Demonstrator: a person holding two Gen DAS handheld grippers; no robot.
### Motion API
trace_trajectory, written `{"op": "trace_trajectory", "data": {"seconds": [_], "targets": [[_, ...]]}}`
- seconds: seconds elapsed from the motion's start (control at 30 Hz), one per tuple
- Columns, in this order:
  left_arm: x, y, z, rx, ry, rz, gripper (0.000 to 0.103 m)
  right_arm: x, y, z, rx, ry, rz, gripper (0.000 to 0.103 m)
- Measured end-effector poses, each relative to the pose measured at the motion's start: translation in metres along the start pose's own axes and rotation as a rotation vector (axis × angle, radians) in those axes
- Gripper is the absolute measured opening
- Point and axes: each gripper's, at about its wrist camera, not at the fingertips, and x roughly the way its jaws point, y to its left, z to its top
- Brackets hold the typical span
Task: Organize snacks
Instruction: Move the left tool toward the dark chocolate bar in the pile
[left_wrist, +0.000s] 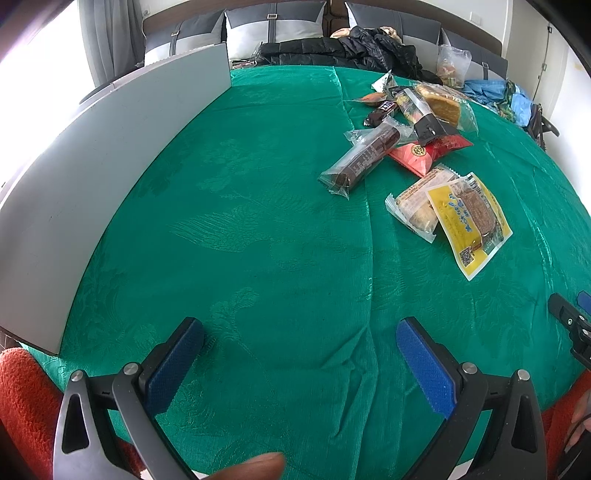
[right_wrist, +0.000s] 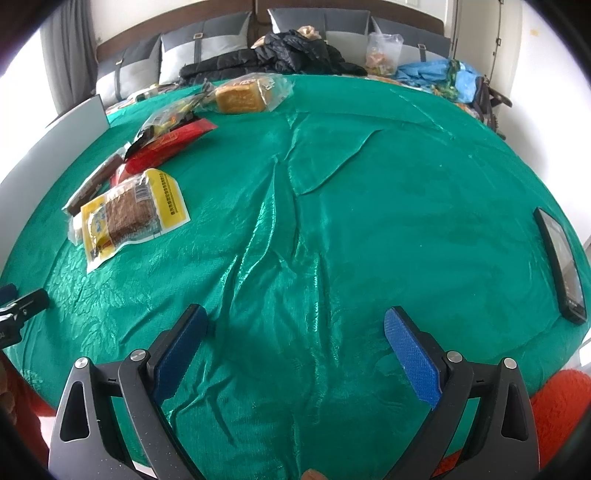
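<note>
Several wrapped snacks lie on a green cloth (left_wrist: 240, 221). A yellow packet (left_wrist: 471, 221) (right_wrist: 129, 214) lies nearest, over a clear-wrapped pastry (left_wrist: 413, 206). A dark roll in clear wrap (left_wrist: 364, 157), a red packet (left_wrist: 428, 151) (right_wrist: 166, 147) and a bagged yellow cake (left_wrist: 441, 105) (right_wrist: 242, 96) lie farther back. My left gripper (left_wrist: 299, 328) is open and empty, low over bare cloth near the front edge. My right gripper (right_wrist: 295, 319) is open and empty over wrinkled cloth, right of the snacks.
A grey box wall (left_wrist: 110, 155) stands along the left side of the cloth. A black phone (right_wrist: 561, 266) lies at the right edge. A black jacket (left_wrist: 340, 48), cushions and blue bags (right_wrist: 436, 74) lie behind the cloth.
</note>
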Motion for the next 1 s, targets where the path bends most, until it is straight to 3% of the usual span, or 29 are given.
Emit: {"op": "trace_trajectory", "data": {"seconds": [1.0], "targets": [[0.0022, -0.0022, 0.003, 0.006, 0.013, -0.004, 0.103, -0.0002, 0.0003, 0.0, 0.001, 0.001, 0.0, 0.099]]}}
